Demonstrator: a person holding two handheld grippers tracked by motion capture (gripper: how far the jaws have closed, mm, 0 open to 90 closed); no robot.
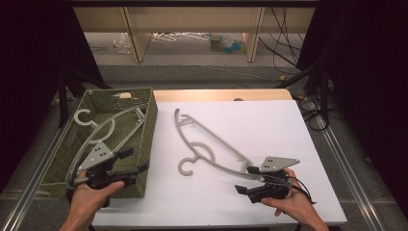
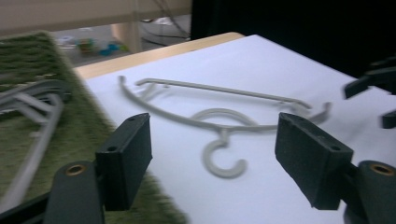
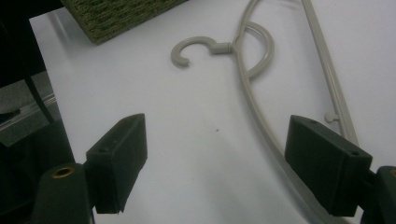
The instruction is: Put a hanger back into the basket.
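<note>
Desk (image 1: 269, 125): one, covered by a white sheet, with a strip of pale wood showing along its far edge; metal rails run down both sides. Room: dark curtains to left and right, a grey floor beyond the desk, pale wooden furniture legs at the back with small clutter and cables on the floor among them. Basket (image 1: 149, 130): one, woven, olive green, rectangular, standing on the left part of the desk. Hangers: two, both grey plastic. Hanger in the basket (image 1: 108, 127): lies slanted inside the basket, hook toward the far left corner. Hanger on the desk (image 1: 211, 144): lies flat on the white sheet just right of the basket, hook toward the near side, one end reaching the right hand-held gripper. Hand-held grippers: two, black, each carried in a hand. Left hand-held gripper (image 1: 137, 161): over the near end of the basket, beside the lower end of the hanger there; jaws spread wide with nothing between them. Right hand-held gripper (image 1: 246, 179): low over the near right part of the desk; jaws apart, pads not pressing anything, the near arm of the hanger on the desk passing just by one jaw.
</note>
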